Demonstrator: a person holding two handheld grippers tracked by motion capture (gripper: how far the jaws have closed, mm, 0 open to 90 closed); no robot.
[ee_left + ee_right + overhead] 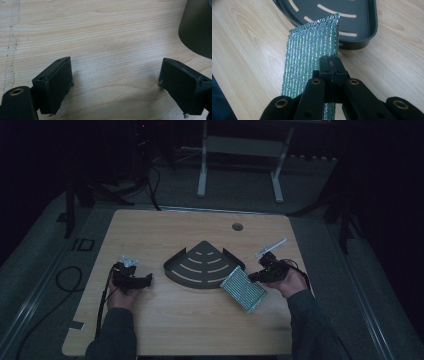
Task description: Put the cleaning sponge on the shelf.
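At counter's right, my right gripper [331, 65] pinches the light, floppy scouring pad [312, 52] by its edge; left gripper [116, 86] gapes empty.

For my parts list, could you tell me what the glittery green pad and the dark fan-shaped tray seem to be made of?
Glittery green rectangular pad: looks like woven metallic-thread scouring fabric, with sparkling ribbed rows. Dark fan-shaped slotted tray: smooth matte grey with moulded rounded walls, probably plastic, possibly coated metal.
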